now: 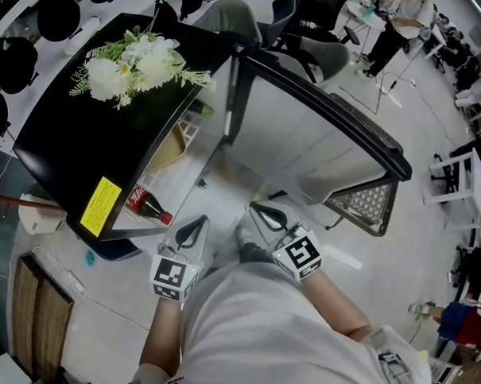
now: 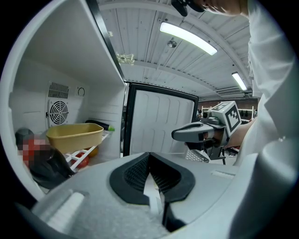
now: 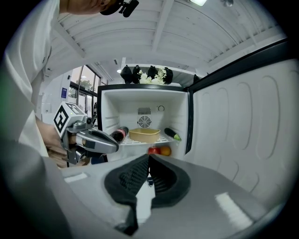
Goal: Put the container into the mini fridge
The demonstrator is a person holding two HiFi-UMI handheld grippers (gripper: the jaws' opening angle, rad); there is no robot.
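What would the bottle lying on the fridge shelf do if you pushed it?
The bottle lies on its side, so it would probably roll. The shelf's wires may slow it. It looks dark with drink, so likely heavyish.

door (image 3: 243, 130) wide; container (image 3: 144, 135), bottle (image 3: 120, 134) on shelf (image 3: 162, 138)

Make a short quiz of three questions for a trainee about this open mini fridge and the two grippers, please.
1. True or false: the yellow container already stands on the shelf inside the mini fridge.
2. What lies on top of the fridge? A) white flowers B) a folded towel C) a laptop
3. Fill in the word: the jaws of the left gripper and of the right gripper are both ____, with nothing between them.

Key: 1 true; 2 A; 3 shut.
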